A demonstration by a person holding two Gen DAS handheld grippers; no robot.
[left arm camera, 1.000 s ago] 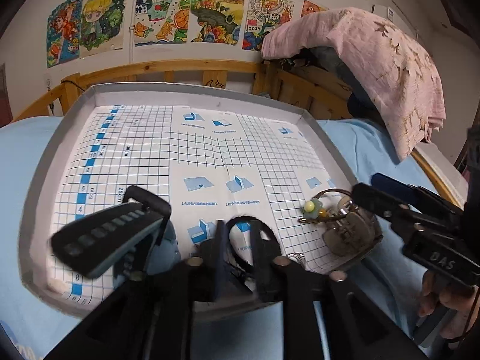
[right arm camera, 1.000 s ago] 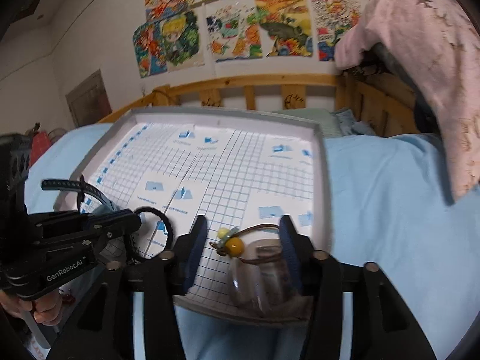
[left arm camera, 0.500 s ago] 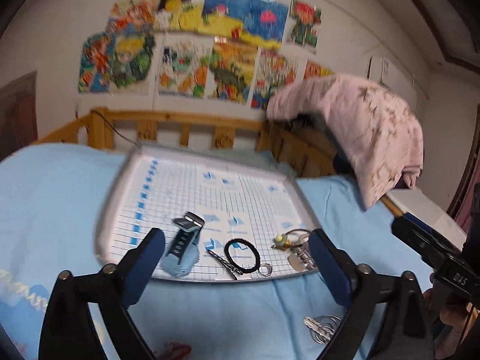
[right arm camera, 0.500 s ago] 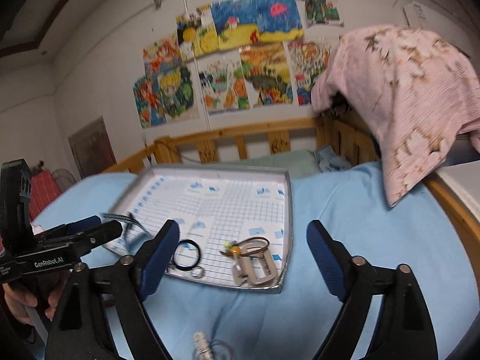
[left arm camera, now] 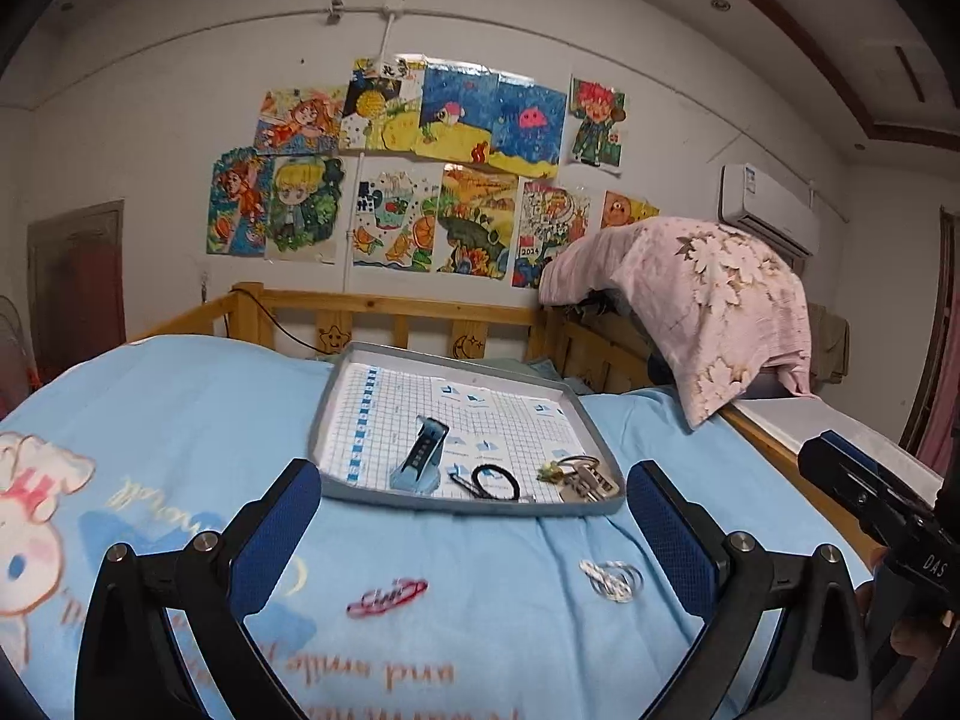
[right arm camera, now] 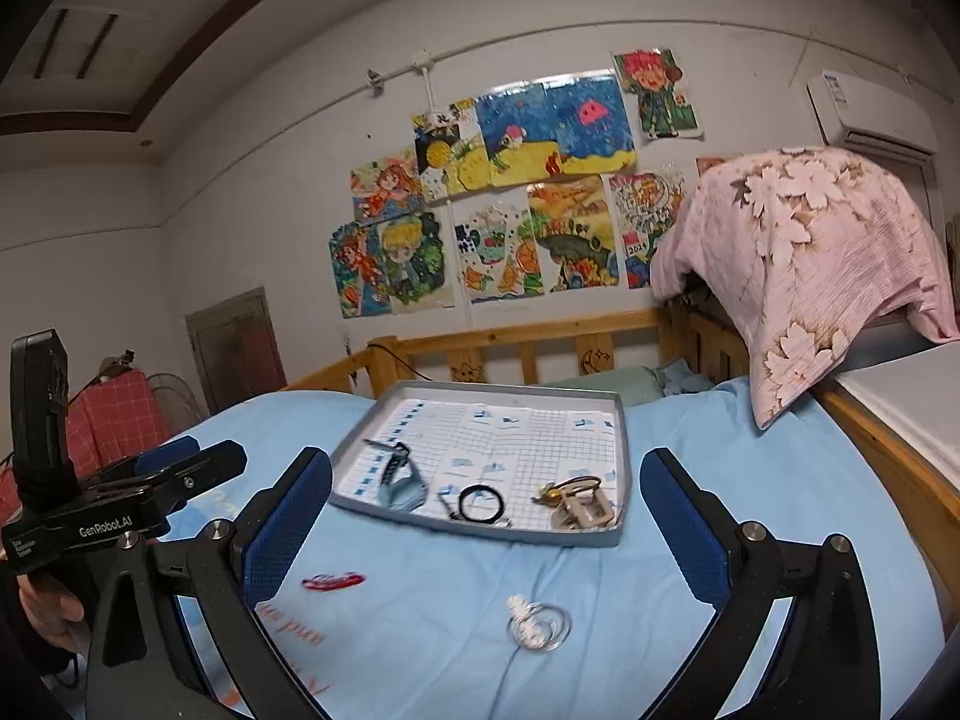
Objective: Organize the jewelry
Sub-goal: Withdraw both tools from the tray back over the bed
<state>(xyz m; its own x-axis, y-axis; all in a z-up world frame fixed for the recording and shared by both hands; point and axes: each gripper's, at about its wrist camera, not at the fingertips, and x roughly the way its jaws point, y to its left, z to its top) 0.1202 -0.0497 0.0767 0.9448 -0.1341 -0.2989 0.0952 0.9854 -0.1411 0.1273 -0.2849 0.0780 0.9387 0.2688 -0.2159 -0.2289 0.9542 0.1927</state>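
A grey tray [left arm camera: 462, 507] lined with grid paper lies on the blue bed. It holds a blue watch [left arm camera: 423, 456], a black hair tie [left arm camera: 495, 481] and a metal clasp with a yellow bead [left arm camera: 579, 480]. A red bracelet [left arm camera: 387, 597] and a clear coiled ring [left arm camera: 612, 579] lie on the sheet in front of it. My left gripper [left arm camera: 471, 480] hangs open, back from the tray, holding nothing. The right gripper [right arm camera: 486, 462] has its jaws opening wide with nothing between them. The right wrist view shows the tray [right arm camera: 480, 531], the bracelet [right arm camera: 333, 581] and the ring [right arm camera: 537, 624].
A wooden bed rail [left arm camera: 396, 306] runs behind the tray. A pink flowered blanket [left arm camera: 708, 300] drapes over the right side. A person's hand [right arm camera: 54, 612] holds the left gripper's handle. The blue sheet [left arm camera: 180, 420] spreads left of the tray.
Both grippers backed away from the tray and rose, and their jaws went from narrow to wide. The hair tie and the metal clasp that stood between the fingers now lie free in the tray.
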